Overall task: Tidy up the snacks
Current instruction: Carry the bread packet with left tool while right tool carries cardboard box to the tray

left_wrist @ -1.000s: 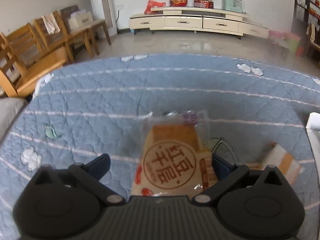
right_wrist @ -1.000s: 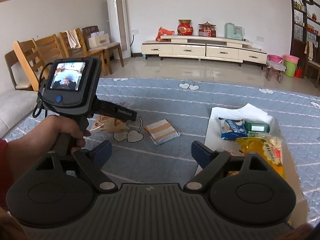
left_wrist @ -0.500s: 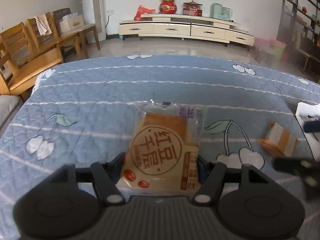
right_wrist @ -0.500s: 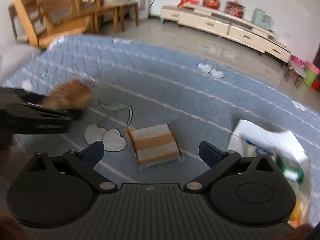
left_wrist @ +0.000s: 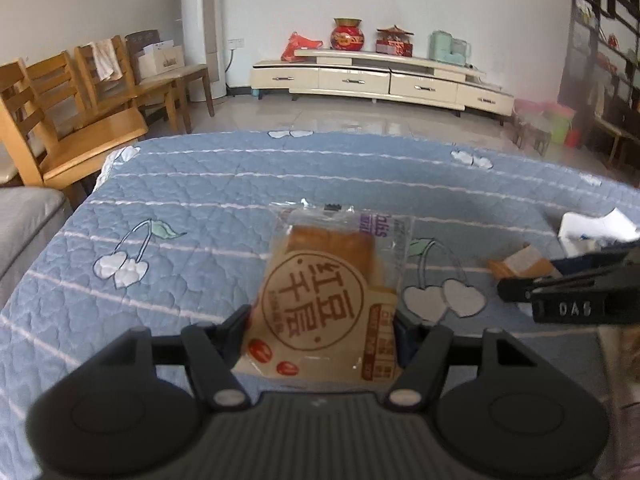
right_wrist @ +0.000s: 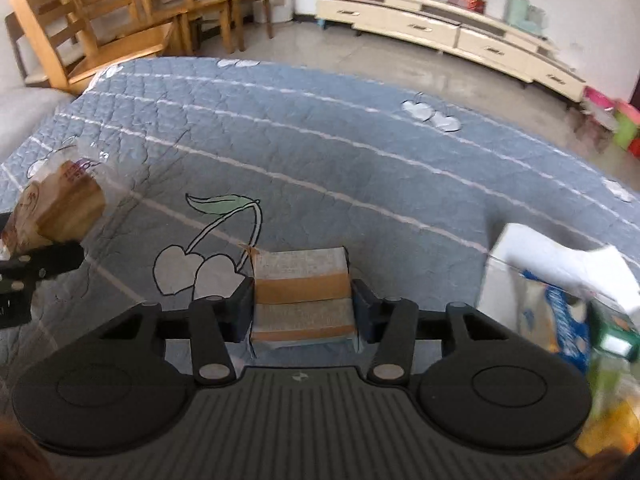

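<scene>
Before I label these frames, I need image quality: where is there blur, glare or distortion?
Left wrist view: pastry pack fairly sharp, glare on the floor, right edge hazy. Right wrist view: white box and its snacks smeared, striped pack clearer. Fisheye curves the blue quilt in both.

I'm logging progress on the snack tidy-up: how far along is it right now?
Done: several packets already sit in the white box. In hand: the left gripper holds the red-bean pastry packet above the quilt, and the right gripper, jaws just closing, clasps the brown-striped packet lying on the quilt. Left: moving both packets into the box.
</scene>
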Available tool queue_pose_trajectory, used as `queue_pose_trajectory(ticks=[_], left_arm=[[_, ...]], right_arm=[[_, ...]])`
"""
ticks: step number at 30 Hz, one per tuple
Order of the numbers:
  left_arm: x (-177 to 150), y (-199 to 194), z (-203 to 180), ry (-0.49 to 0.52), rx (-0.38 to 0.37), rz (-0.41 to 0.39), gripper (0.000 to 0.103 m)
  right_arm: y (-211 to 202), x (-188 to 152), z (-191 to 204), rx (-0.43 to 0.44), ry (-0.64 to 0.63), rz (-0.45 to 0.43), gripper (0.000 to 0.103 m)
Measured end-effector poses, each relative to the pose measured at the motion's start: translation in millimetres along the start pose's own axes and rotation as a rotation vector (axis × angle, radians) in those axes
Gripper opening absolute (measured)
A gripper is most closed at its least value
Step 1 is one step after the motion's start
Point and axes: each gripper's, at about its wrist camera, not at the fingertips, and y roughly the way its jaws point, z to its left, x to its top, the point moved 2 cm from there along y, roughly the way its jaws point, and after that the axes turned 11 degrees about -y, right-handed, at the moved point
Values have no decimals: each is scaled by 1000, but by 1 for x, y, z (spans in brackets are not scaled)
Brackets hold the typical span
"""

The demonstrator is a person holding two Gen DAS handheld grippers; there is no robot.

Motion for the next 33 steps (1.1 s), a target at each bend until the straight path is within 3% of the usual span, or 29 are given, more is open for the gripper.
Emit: queue_pose_trajectory(ticks=[10,15,16,24,33], left_arm=[[-9,-63,-7,-2,50,-66,68],[-17,-99,-9,-9,32,-88,68],[-19,-107,-10,-8,33,-92,68],[-42,-154,-19,31,16,-109,68],[-60,-192,-32,56,-11,-133,68]], right_arm=[[-85,-16,38,-54,41,-129,62],[-123,-37,56,-96,43,-169,62],[-123,-30,51,-102,50,-174,62],[-179,-82,49,-125,118,-190,62],[-222,-107,46,-169,136,-231,62]])
